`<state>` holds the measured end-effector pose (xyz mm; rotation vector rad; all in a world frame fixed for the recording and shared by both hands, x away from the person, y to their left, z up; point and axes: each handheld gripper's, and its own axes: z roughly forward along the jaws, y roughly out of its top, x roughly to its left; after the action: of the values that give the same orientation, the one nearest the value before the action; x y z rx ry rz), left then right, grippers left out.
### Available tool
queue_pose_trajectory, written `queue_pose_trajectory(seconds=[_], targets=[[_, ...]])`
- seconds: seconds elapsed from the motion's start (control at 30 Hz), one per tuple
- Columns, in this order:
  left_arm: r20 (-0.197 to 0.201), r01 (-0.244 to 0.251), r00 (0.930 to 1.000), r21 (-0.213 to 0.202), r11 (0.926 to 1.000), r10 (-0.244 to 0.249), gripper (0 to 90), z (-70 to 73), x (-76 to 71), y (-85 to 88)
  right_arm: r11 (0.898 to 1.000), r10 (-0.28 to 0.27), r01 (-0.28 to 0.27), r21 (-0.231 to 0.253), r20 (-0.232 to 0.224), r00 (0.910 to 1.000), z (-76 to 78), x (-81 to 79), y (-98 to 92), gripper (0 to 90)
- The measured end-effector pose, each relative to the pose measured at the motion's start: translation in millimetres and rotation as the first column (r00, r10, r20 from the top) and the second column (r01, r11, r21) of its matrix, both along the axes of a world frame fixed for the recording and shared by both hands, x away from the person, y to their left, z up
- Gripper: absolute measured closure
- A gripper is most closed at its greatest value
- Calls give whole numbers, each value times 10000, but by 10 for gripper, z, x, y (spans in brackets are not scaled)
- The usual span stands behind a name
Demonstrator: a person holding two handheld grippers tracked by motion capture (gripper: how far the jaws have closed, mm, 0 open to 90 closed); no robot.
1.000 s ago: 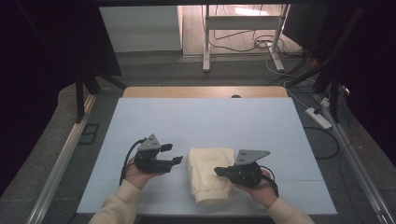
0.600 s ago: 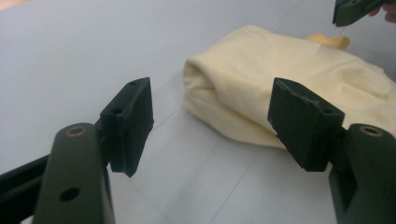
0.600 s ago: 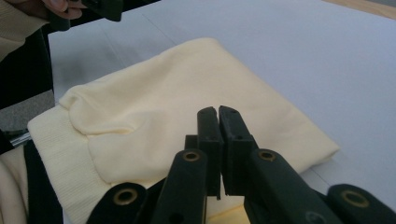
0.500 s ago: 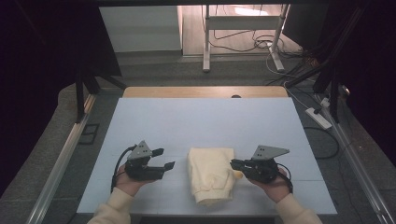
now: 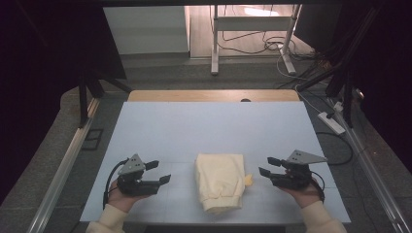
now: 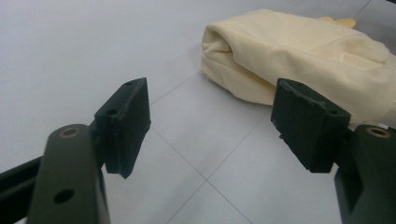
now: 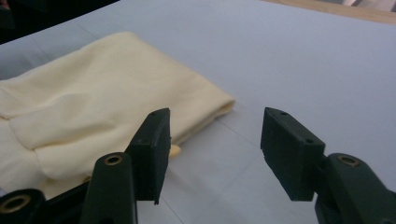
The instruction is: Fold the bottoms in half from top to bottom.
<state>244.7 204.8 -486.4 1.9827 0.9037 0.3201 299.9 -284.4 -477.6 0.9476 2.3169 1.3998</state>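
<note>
A folded pale-yellow garment [image 5: 219,180] lies on the light mat [image 5: 214,126] near the front edge, between my two hands. My left gripper [image 5: 159,172] rests left of it, pointing at it, a gap of bare mat between. Its jaws have just been opening and hold nothing [image 6: 210,121]; the garment's folded end [image 6: 303,51] lies beyond them. My right gripper [image 5: 268,166] sits right of the garment, clear of it. Its jaws have just been opening too and stand wide and empty [image 7: 215,135], with the garment [image 7: 102,107] beside the left jaw.
The mat covers a wooden table whose far edge [image 5: 214,95] shows at the back. A white power strip [image 5: 332,123] and cables lie on the floor to the right. Metal frame legs [image 5: 214,43] stand beyond the table.
Both hands have drawn outward, away from the garment. The right gripper, shut at the garment's right edge a second ago, now stands open and clear of it. The garment stays put.
</note>
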Motion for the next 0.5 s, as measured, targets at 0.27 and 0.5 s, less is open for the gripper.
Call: queue_pose_trajectory(seconds=[0.27,0.5], targets=[[-61,42,10000,-54,10000,-42,280,-15,20,-7,9983,-561,557,-197,-197,9982,-93,3,-247,407],[-37,86,10000,79,9999,-86,274,-25,39,-23,9984,-430,423,-378,-191,9989,-110,15,-218,401]])
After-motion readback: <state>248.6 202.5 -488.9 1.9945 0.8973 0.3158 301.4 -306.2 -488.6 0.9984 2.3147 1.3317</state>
